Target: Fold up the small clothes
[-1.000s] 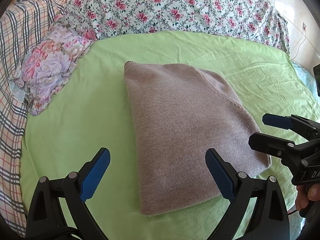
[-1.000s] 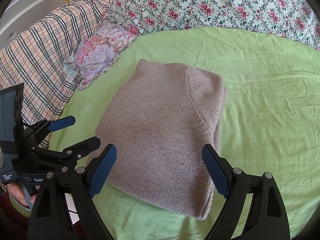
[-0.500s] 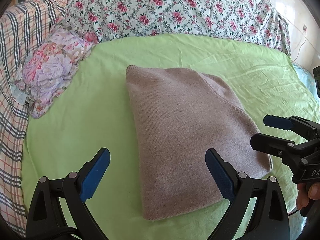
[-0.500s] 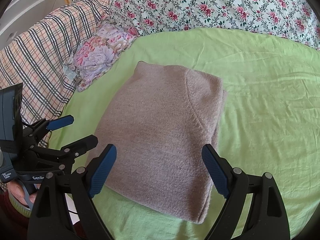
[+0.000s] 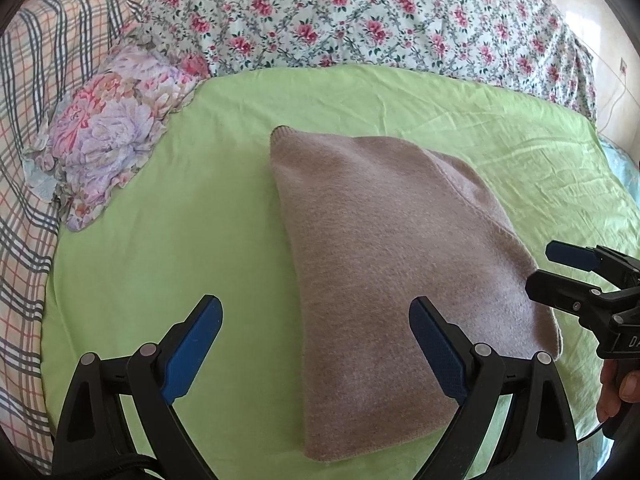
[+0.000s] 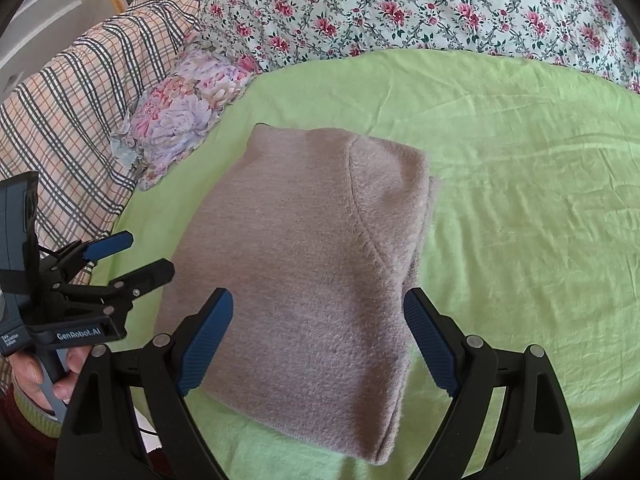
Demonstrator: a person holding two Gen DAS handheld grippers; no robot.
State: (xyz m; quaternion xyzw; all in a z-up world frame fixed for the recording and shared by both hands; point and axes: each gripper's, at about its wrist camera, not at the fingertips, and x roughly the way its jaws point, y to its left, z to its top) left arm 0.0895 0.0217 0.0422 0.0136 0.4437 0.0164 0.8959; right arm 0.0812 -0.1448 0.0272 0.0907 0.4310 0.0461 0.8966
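A taupe knitted sweater (image 5: 392,264) lies folded into a rough rectangle on the green sheet (image 5: 168,240); it also shows in the right wrist view (image 6: 312,248). My left gripper (image 5: 316,344) is open and empty, held above the sweater's near left edge. My right gripper (image 6: 320,340) is open and empty above the sweater's near end. The right gripper shows at the right edge of the left wrist view (image 5: 556,268), and the left gripper shows at the left of the right wrist view (image 6: 136,256), both open.
A floral pillow (image 5: 108,136) lies at the sheet's far left. A rose-print quilt (image 5: 360,16) runs along the back. A plaid blanket (image 6: 76,108) covers the left side. Bare green sheet (image 6: 520,184) spreads right of the sweater.
Both grippers have drawn back slightly and stayed open. The sweater sits a little lower in the views and keeps its folded shape.
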